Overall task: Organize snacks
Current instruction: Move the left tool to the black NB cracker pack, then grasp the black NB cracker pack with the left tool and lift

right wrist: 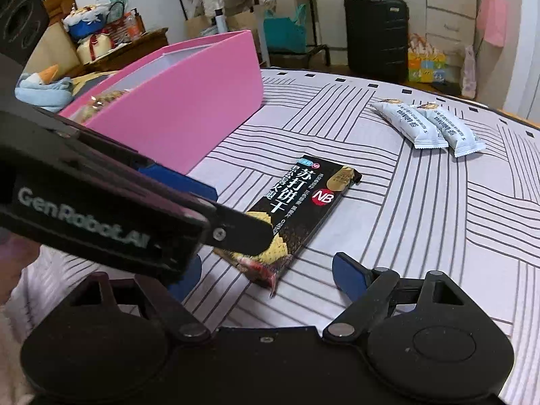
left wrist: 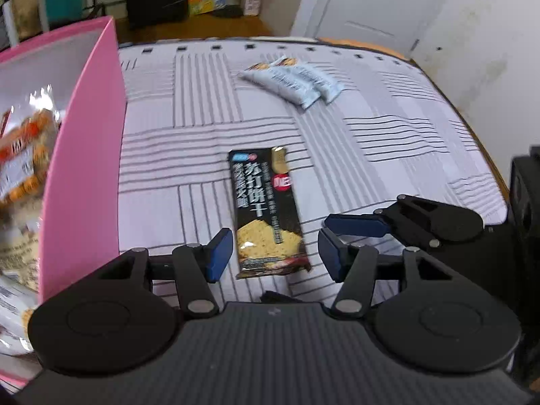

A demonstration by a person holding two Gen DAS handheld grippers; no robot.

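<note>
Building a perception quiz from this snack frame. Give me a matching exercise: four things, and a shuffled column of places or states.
Things:
1. black cracker packet
2. two pale blue packets
3. pink box
4. left tool

Places or states:
A. side by side at the far end of the striped cloth
B. open, one finger on each side of the packet's near end
C. flat on the cloth, mid-table
D. already holds bagged snacks

Pairs: 1-C, 2-A, 3-D, 4-B
</note>
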